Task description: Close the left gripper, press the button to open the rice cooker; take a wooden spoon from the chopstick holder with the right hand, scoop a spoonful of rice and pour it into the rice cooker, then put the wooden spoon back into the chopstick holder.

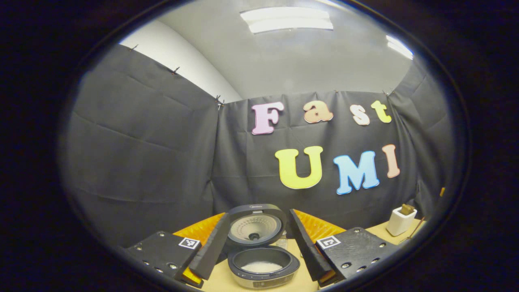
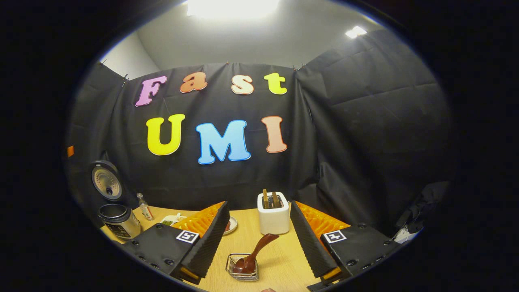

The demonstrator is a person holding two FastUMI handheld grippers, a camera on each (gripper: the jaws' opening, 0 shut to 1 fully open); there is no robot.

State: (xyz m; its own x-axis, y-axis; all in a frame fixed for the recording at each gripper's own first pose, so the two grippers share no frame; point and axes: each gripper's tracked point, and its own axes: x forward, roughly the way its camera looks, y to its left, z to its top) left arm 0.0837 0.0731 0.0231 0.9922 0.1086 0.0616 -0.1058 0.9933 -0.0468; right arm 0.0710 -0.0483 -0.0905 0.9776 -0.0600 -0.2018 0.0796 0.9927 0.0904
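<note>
Both tongs are gaping wide, gripping nothing. Left tongs (image 1: 259, 251) are framing the rice cooker (image 1: 263, 265), lid up, white rice lying in its pot. Right tongs (image 2: 255, 247) are hovering w/ the wooden spoon (image 2: 253, 255) btwn the fingers, untouched, bowl sitting in a wire basket (image 2: 242, 272) on the surface (image 2: 279, 259). Chopstick holder (image 2: 273, 219) is standing at 12 o'clock beyond it.

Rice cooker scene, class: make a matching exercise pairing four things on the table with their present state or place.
Things:
1. rice cooker
2. wooden spoon
3. chopstick holder
4. small bottle

States:
A. white, standing behind the wire basket
B. lid up, white rice inside
C. bowl end resting in the wire basket
D. upright beside the cooker

Pairs: 1-B, 2-C, 3-A, 4-D
</note>
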